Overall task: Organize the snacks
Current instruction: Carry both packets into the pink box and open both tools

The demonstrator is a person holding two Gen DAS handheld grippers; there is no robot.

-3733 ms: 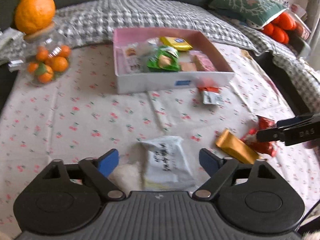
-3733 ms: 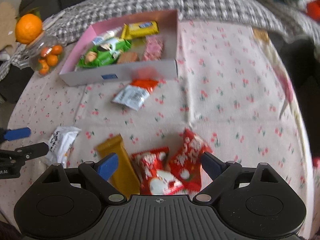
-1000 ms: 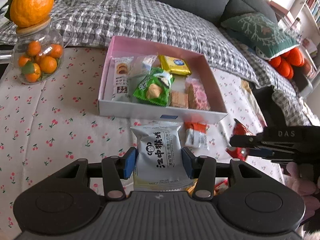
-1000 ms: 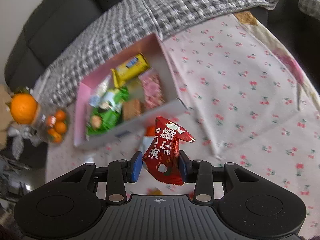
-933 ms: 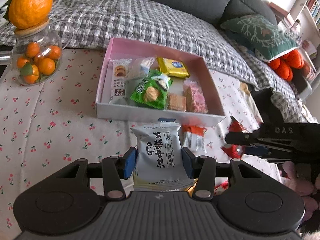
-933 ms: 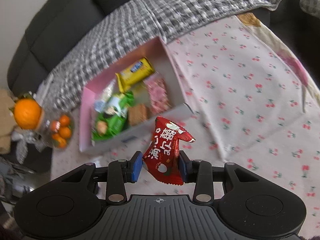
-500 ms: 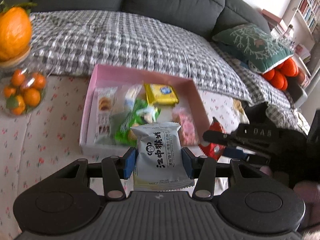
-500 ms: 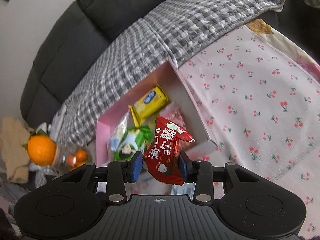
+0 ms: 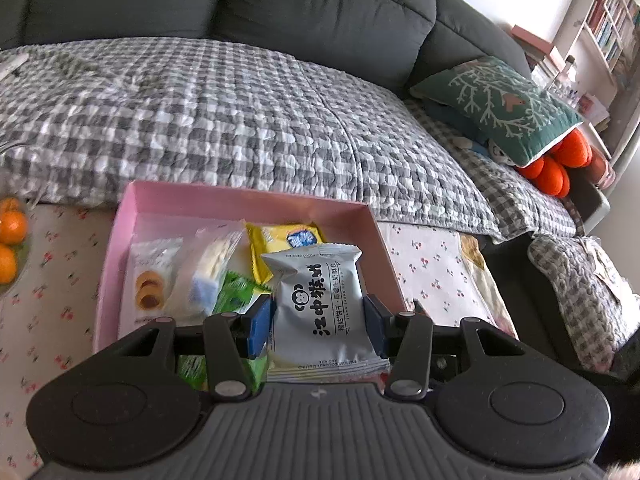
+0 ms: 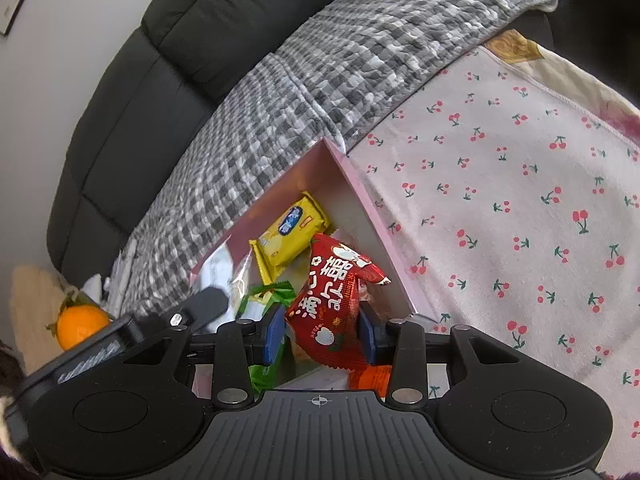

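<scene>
Over pink box (image 9: 248, 200), left gripper (image 9: 318, 322) — grey packet (image 9: 320, 304), right gripper (image 10: 320, 332) — red (image 10: 332, 300).

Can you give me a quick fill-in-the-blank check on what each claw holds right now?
1. The left claw is shut on a ____ foil snack packet.
2. The right claw grips a ____ crinkly wrapper.
3. Both hang over the ____ cardboard box.
Missing words: grey; red; pink.
</scene>
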